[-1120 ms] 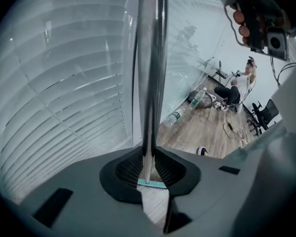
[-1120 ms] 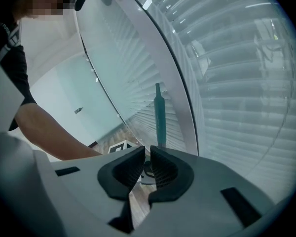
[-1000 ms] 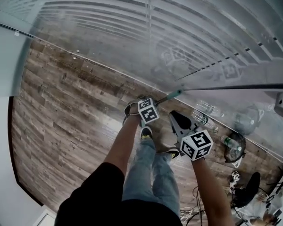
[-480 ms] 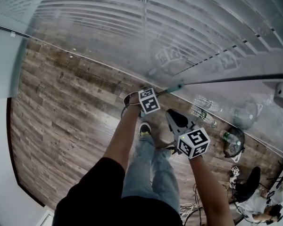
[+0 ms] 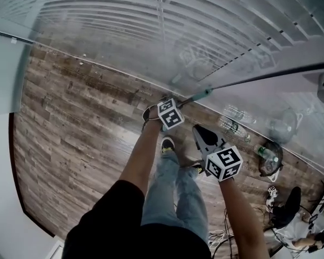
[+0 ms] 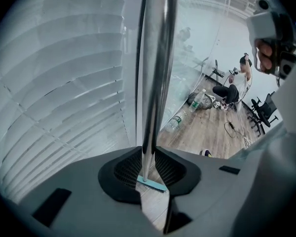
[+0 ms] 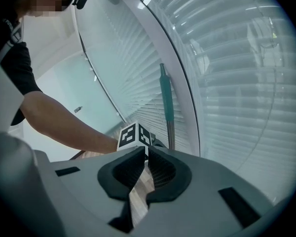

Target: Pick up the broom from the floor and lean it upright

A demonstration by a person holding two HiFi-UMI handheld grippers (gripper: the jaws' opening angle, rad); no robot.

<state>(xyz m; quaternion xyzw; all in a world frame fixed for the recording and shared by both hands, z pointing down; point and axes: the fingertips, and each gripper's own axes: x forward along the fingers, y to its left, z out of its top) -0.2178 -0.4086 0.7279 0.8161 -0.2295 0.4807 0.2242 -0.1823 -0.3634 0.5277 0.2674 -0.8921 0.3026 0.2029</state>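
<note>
Head view looks down; gripper views share the broom [image 6: 155,58].

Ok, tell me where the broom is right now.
In the left gripper view the broom stands upright at centre, its handle clamped in the left gripper, the window blinds right beside it.

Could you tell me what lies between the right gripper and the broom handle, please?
Nothing: in the head view only bare floor separates the right gripper from the broom handle.
</note>
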